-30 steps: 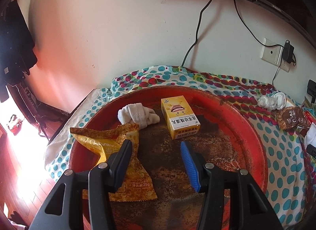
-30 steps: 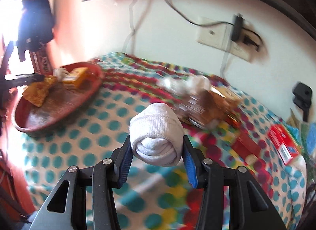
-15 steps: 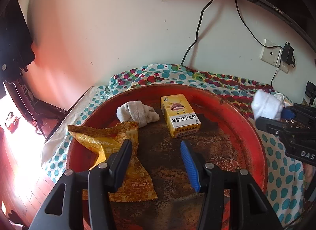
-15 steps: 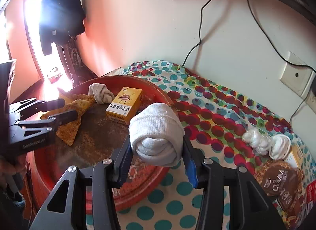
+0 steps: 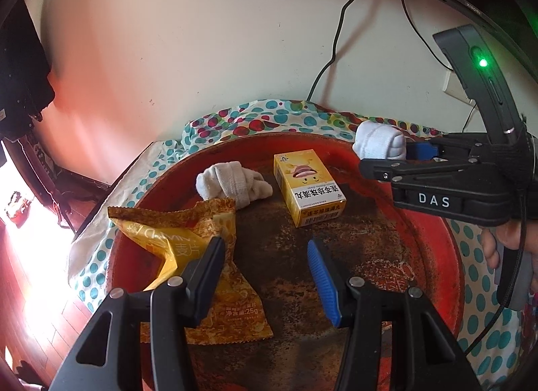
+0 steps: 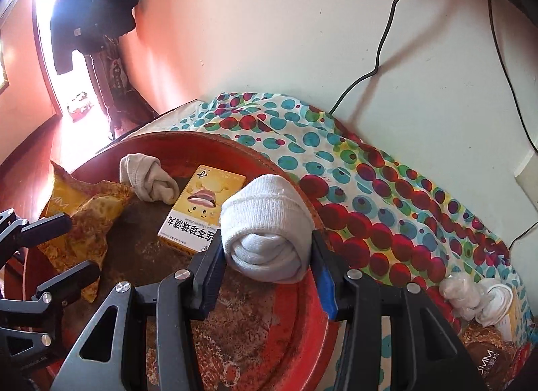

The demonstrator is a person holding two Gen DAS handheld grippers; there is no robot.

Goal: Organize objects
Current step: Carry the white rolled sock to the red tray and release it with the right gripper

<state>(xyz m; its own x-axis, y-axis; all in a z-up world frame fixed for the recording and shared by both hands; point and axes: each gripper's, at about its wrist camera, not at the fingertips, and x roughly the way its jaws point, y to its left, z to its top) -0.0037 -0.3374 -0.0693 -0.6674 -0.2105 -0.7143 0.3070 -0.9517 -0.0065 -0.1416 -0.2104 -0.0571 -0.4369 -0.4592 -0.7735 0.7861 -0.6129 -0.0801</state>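
Observation:
My right gripper [image 6: 265,253] is shut on a rolled white sock [image 6: 267,226] and holds it above the right rim of a round red tray [image 6: 312,310]. The left wrist view shows the same sock [image 5: 378,145] over the tray's far right rim [image 5: 433,223]. In the tray lie a yellow box [image 5: 308,192], a knotted off-white sock [image 5: 232,183] and a yellow snack packet [image 5: 198,253]. My left gripper [image 5: 265,268] hovers open over the tray's near side, nothing between its fingers; its left finger overlaps the packet in view.
The tray rests on a polka-dot cloth [image 6: 386,189] against a white wall with black cables [image 6: 383,51]. Two more white sock bundles [image 6: 470,297] and a brown snack packet [image 6: 487,354] lie at the cloth's right end. A hand [image 5: 504,243] grips the right tool.
My right gripper has carried the white sock leftwards across the cloth to above the tray's right rim. My left gripper has stayed put, open.

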